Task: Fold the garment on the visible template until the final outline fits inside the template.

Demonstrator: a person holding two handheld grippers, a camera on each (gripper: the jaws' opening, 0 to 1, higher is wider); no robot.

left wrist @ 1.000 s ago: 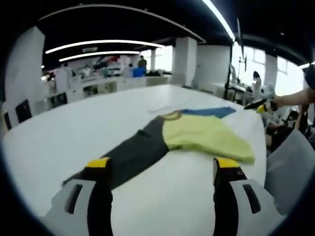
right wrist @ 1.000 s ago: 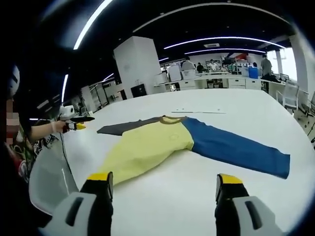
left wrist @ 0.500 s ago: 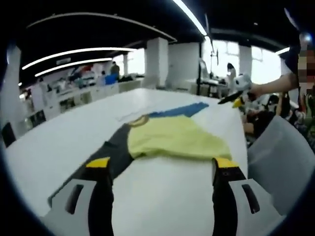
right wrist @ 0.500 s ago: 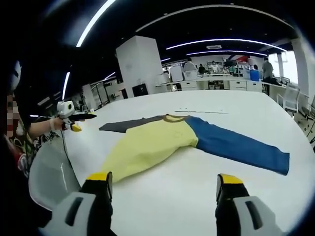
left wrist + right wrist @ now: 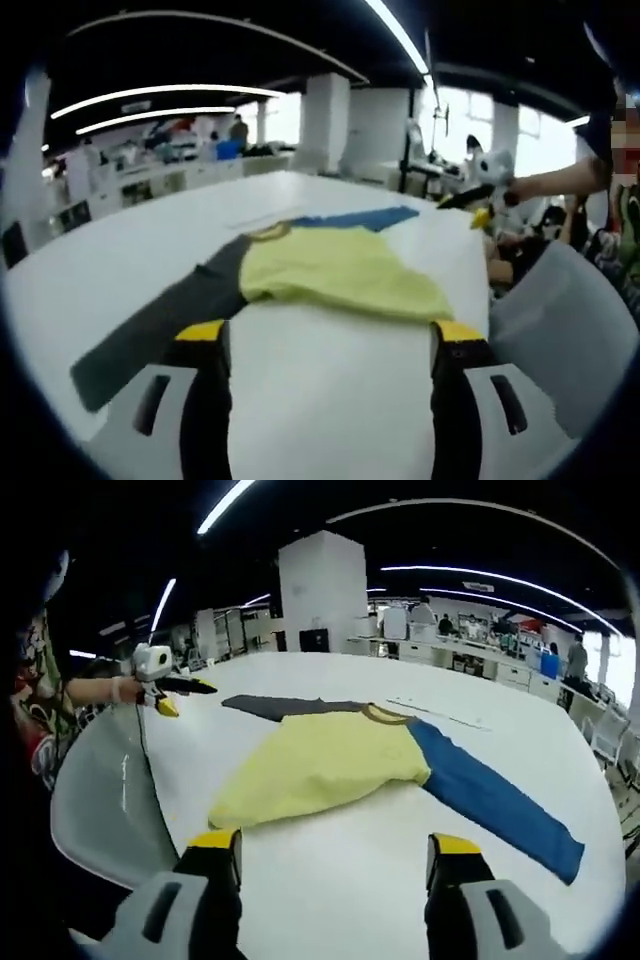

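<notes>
The shirt (image 5: 330,765) lies spread flat on the white bench (image 5: 330,870), both sleeves out, so no fold looks made yet; the left tool (image 5: 325,345) and right tool (image 5: 335,855) hover released, gripping nothing

- The yellow-bodied long-sleeved garment (image 5: 330,770) hides any template on the white table (image 5: 330,880) — no outline can be made out.
- People at the far white desks (image 5: 150,165) — too small and blurred to tell apart.

White table (image 5: 330,880) with flat long-sleeved garment (image 5: 320,765) on top
</notes>
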